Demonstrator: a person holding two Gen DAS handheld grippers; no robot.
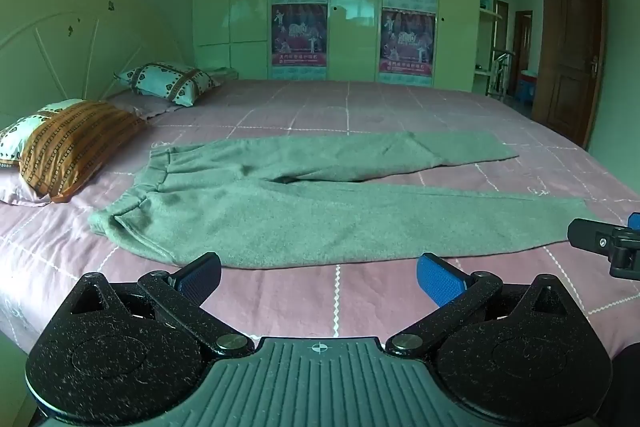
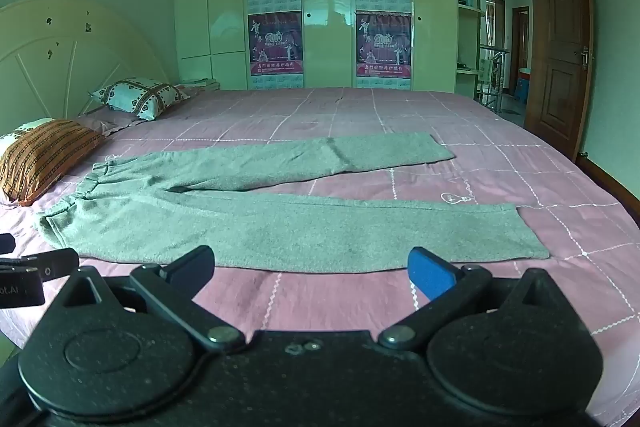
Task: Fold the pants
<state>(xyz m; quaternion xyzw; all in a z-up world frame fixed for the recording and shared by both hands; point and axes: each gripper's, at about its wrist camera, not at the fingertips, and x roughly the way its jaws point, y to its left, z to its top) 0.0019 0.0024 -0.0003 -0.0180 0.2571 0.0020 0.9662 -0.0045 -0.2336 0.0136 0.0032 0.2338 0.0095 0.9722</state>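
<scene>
The bed (image 1: 360, 307), covered with a pink checked sheet, serves as the flat work surface; it extends ahead of and beneath both tongs.

The pants (image 1: 280, 219), grey-green and soft, lie spread flat on the sheet directly ahead of both tongs. The waistband points left toward the pillows, the cuffs point right. The legs are splayed apart in a narrow V, the near leg (image 2: 320, 235) just beyond the fingertips and the far leg (image 2: 320, 159) behind it. This layout exposes every edge, which probably suits a first fold of one leg over the other.

Two pillows (image 1: 76, 143) lie at the far left, just beside the waistband but apart from it.

The left tongs (image 1: 320, 275) are spread wide, holding nothing, and hover above bare sheet short of the near leg's edge. The right tongs (image 2: 312, 267) are likewise spread and empty, positioned nearer the cuff end. No fold is yet made.
</scene>
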